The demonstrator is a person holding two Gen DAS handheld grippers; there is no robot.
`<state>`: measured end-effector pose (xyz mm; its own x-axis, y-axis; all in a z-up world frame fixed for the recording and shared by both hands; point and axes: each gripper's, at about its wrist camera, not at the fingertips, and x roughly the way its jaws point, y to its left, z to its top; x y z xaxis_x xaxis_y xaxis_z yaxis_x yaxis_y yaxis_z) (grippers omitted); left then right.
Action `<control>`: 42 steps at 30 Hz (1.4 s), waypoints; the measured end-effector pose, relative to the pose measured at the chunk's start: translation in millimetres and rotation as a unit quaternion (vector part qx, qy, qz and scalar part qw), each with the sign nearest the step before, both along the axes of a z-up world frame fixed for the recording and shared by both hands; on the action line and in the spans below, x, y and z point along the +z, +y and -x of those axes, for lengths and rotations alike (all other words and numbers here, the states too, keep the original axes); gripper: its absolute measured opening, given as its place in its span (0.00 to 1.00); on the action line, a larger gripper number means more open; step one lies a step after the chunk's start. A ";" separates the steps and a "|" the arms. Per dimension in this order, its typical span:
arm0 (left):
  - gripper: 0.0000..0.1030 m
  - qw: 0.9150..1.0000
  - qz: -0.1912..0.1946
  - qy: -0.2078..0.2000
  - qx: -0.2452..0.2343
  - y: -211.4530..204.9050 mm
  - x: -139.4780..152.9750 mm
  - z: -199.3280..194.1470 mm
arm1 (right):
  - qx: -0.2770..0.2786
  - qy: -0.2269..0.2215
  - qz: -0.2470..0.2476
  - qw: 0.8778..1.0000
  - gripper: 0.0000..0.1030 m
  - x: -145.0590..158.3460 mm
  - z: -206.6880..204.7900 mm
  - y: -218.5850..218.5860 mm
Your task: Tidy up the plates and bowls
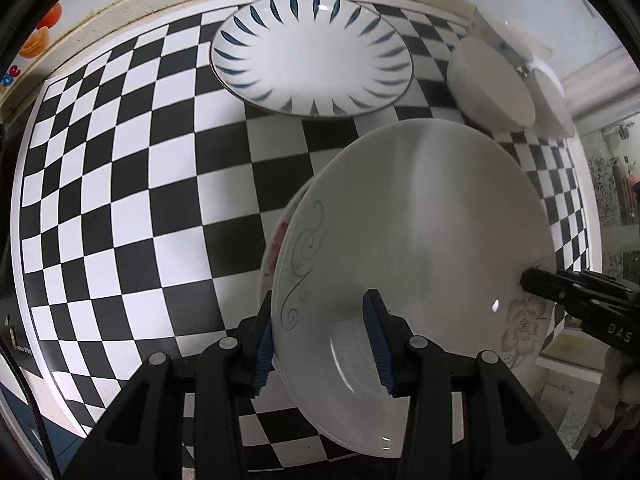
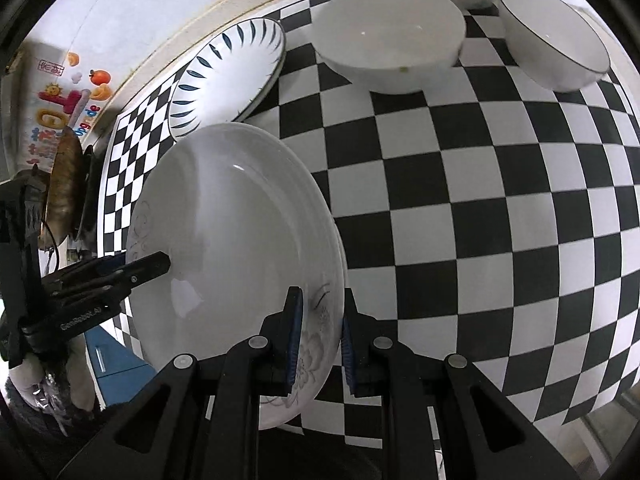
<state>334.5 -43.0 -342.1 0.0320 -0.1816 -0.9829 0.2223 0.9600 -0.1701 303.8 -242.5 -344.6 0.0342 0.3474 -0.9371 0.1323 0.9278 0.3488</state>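
I have the white floral plate (image 1: 416,240) pinched at opposite rims, left gripper (image 1: 324,344) and right gripper (image 2: 320,340) each clamped on it, over the checkered worktop's (image 1: 120,200) near edge; a red-patterned plate seems to sit beneath. The blue-petal plate (image 1: 312,56) lies ahead at the far edge, nearer my left. Lettering reads "DAS" and "GenRobot.AI".

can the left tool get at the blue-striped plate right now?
Probably not. The left tool is shut on the white plate, which the right tool grips too. The path across the checkered cloth to the blue-striped plate looks free, but it must let go first.
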 end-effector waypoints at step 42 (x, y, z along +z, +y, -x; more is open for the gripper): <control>0.37 0.998 -0.002 0.053 0.035 25.6 0.8 22.1 | 0.040 0.065 -0.006 0.997 0.23 -29.1 -19.7 7.2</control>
